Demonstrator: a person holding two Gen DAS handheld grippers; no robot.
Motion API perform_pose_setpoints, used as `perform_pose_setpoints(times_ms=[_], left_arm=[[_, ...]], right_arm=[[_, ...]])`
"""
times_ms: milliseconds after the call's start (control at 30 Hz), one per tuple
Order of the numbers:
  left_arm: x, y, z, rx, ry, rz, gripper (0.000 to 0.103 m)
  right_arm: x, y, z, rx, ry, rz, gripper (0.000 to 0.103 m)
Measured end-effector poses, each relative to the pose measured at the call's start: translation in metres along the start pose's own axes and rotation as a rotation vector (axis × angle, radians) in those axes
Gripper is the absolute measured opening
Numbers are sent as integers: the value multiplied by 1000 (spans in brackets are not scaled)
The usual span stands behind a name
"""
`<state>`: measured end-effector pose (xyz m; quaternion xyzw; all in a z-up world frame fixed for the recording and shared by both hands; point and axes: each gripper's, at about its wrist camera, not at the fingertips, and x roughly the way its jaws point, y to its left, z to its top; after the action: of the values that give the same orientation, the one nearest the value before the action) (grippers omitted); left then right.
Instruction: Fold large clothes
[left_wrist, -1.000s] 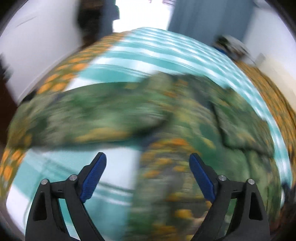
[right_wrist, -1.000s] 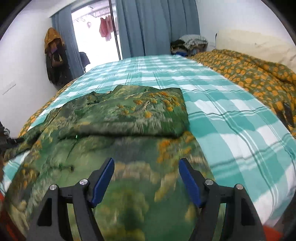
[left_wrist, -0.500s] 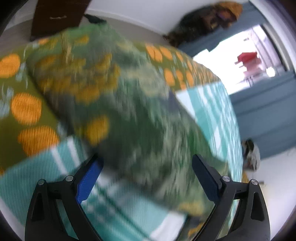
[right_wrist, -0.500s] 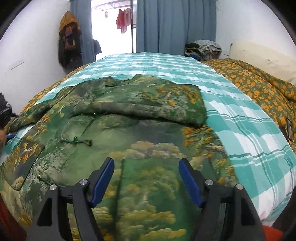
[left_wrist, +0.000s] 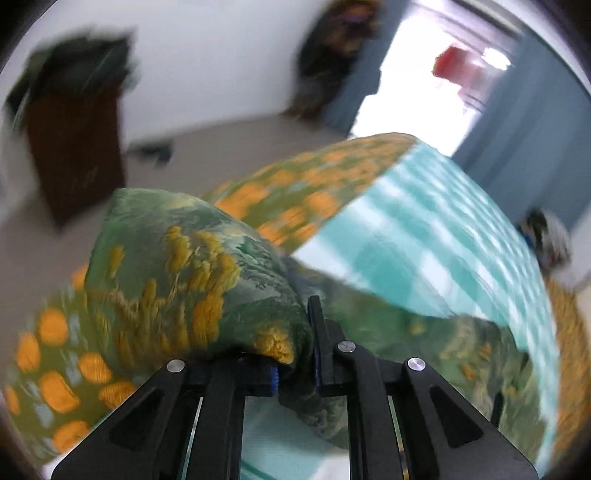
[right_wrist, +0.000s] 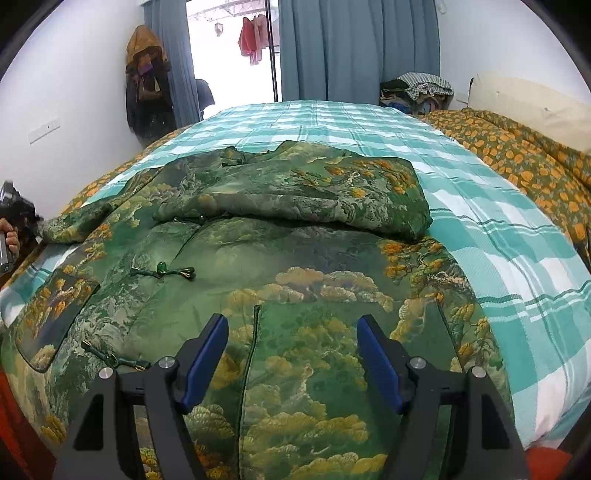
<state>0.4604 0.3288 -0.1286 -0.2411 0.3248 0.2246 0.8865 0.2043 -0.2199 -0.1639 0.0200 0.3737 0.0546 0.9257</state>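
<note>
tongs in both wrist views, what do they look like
The left tongs and the right tongs match: black angular plastic arms with triangular cut-outs, round silver pivot screws, and blue pads lining the inner faces of the fingers. No cables, markings or sleeves show.

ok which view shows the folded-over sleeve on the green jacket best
The right wrist view: the folded-over sleeve lies flat across the green jacket, sharp and whole, with its fold edge clear. The left wrist view is blurred and shows only the other sleeve end, bunched and pinched in the left hand-held gripper.
</note>
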Motion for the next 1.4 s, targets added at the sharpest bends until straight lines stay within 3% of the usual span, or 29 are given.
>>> perform_pose_setpoints(times_ms=[133,167,333,433,533,600,633,700,767,800,867,933,1067,1133,1233,1300,1333,1400], left_arm=[[-49,-102,4,270,-98,-120,10],[-55,-119,3,308,-91,-138,10],[-88,-235,-44,580,-119,-271,10],[-84,-286,-95,727,-86,-309,10],[-72,-314,-147,838,-11,-317,11],[-51,-325,-183,900,65,-309,19],[-43,-327,-198,920,110,-303,25],[-41,-322,-221,944,166,-279,53],[-43,-309,-236,953,194,-254,62],[-44,-302,-240,953,190,-254,72],[-55,-279,-236,933,191,-285,84],[-66,-262,-231,899,202,-316,85],[-67,-241,-214,824,227,-327,86],[-75,-226,-206,788,226,-325,86],[-72,-207,-192,731,237,-322,87],[-69,-197,-182,693,247,-317,87],[-65,-193,-175,666,250,-316,87],[-60,-188,-161,611,250,-326,88]], right_arm=[[-2,-3,0,11,-8,13,74],[-3,-4,1,14,-13,14,74],[-9,-14,4,45,-40,11,74],[-10,-23,4,70,-43,6,74],[-13,-34,4,95,-49,0,74],[-14,-40,4,106,-55,-12,74],[-15,-44,4,113,-58,-23,74],[-15,-49,6,124,-58,-33,74],[-13,-51,13,128,-49,-26,74],[-11,-50,19,122,-46,-15,74],[-4,-48,39,117,-43,41,74],[8,-50,64,166,-38,138,74],[75,-42,119,323,107,406,74],[110,-27,137,347,170,452,74],[157,-4,148,375,250,414,73],[175,6,152,364,286,388,33],[175,11,158,328,280,341,19],[160,13,176,276,182,302,19]])
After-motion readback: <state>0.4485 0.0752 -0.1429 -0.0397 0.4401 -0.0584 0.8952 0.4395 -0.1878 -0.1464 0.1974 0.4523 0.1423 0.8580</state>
